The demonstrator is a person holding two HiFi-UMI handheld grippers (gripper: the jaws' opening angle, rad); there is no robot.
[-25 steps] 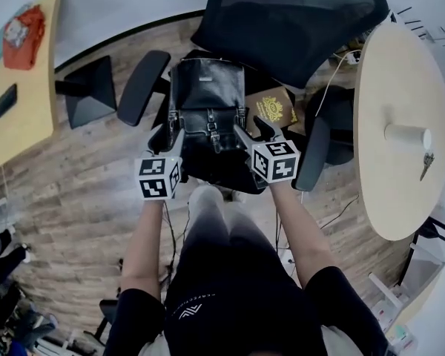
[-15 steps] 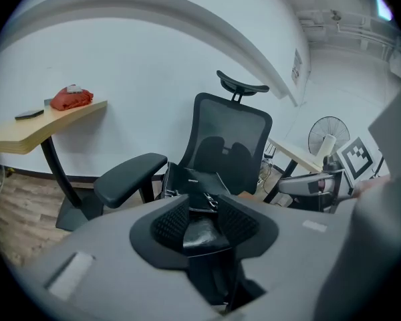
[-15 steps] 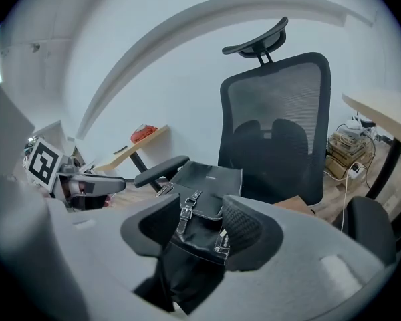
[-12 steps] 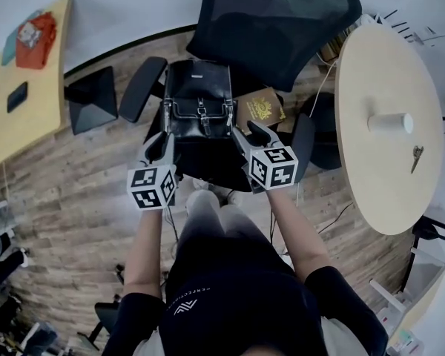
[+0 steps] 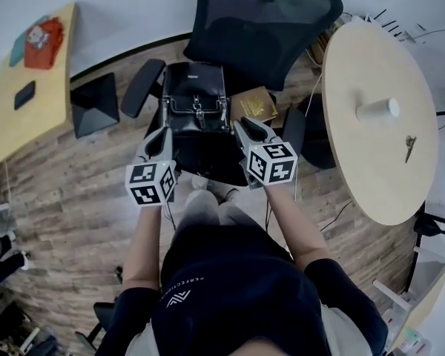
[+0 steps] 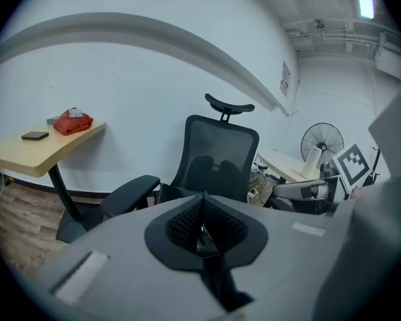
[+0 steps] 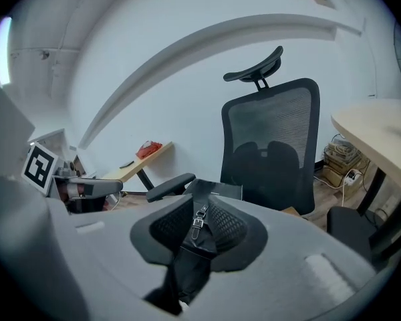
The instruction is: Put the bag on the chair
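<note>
A black leather bag (image 5: 196, 102) lies on the seat of the black mesh-backed office chair (image 5: 263, 21). My left gripper (image 5: 160, 141) is at the bag's near left corner; in the left gripper view its pads (image 6: 187, 225) are shut, with a thin dark strap (image 6: 218, 283) and a metal glint between them. At the near right corner is my right gripper (image 5: 242, 127). Its jaws are closing, and a black strap with a metal buckle (image 7: 199, 223) sits pinched between the pads (image 7: 227, 227). The bag's top (image 7: 217, 191) shows just beyond.
A round wooden table (image 5: 371, 162) at the right carries a white cup (image 5: 378, 110) and keys (image 5: 408, 145). A desk (image 5: 30, 124) at the left holds a red thing (image 5: 44, 32) and a phone (image 5: 24, 95). A brown box (image 5: 254, 106) lies beside the bag. The chair's armrests (image 5: 142, 87) flank the seat.
Both grippers went from wide open to closed at the bag's near corners. The whole scene has drifted up and left in the head view.
</note>
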